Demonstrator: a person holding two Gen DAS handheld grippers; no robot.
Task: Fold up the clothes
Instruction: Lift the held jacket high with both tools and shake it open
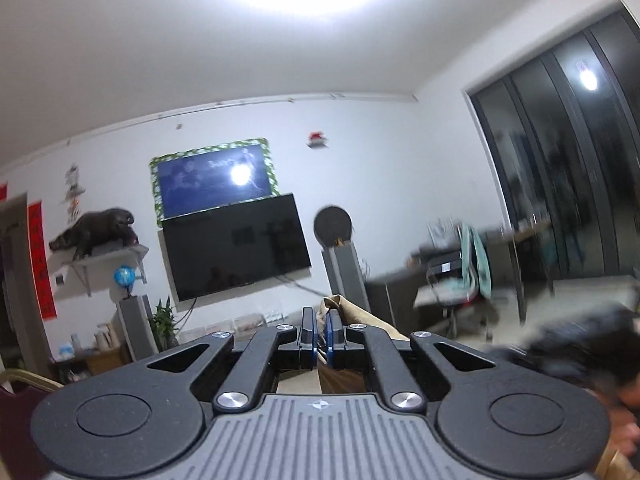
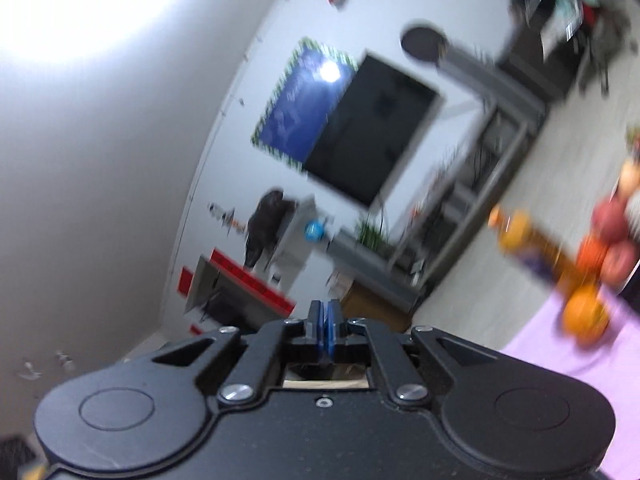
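Raised toward a wall-mounted black television (image 1: 236,246): left gripper (image 1: 320,334) clamped on tan cloth garment (image 1: 352,316) rising between its blue pads; right gripper (image 2: 325,330) pressed closed, apparently empty, beside blurred lilac tablecloth (image 2: 560,356).

- Bench (image 2: 560,356): covered in lilac cloth, seen at the right edge of the right wrist view.
- On it: blurred oranges (image 2: 585,312), red apples (image 2: 612,240), and an amber bottle (image 2: 532,244) lying tilted.
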